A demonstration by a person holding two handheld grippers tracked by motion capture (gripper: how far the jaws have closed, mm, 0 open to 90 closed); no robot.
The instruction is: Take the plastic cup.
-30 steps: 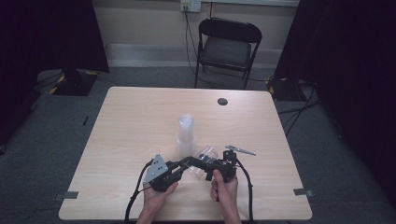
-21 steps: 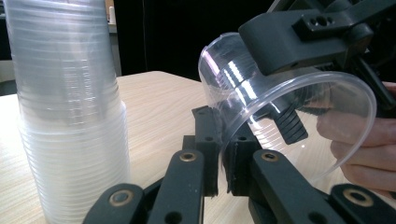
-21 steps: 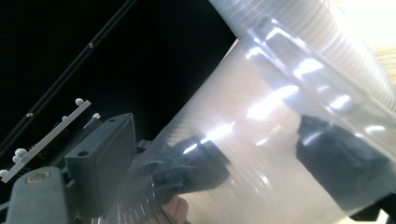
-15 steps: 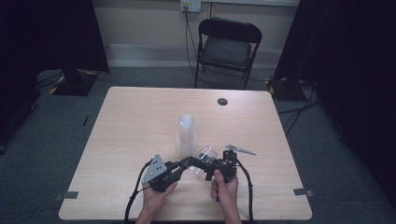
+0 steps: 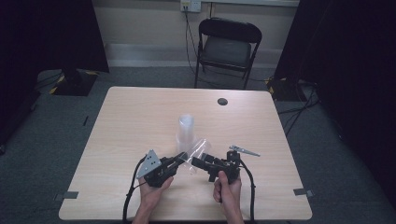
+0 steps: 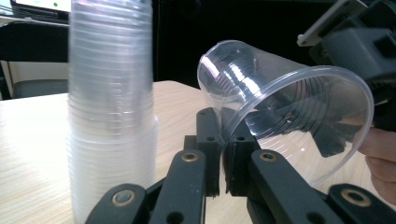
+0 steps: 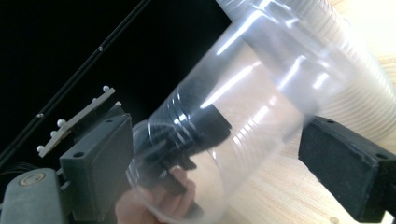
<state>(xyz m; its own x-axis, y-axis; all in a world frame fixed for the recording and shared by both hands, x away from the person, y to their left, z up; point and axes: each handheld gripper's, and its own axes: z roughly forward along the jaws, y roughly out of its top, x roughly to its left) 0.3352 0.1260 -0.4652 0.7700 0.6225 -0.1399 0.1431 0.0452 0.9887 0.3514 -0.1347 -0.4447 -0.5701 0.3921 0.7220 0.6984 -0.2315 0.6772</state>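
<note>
A single clear plastic cup [image 5: 198, 151] hangs tilted above the table between both grippers. My left gripper [image 6: 223, 135] is shut on the cup's rim [image 6: 243, 126], pinching the thin wall. In the right gripper view the cup's body [image 7: 243, 121] lies between the wide-set jaws of my right gripper [image 7: 219, 168], which have just been opening; the pads do not press on it. A tall stack of clear cups [image 5: 186, 130] stands upright just behind, close beside the left gripper [image 5: 180, 157] and the right gripper [image 5: 198, 163].
The light wooden table [image 5: 140, 116] has a dark round cable hole [image 5: 222, 101] near its far edge. A black folding chair [image 5: 226, 46] stands beyond the table. Cables trail from both grippers toward the near edge.
</note>
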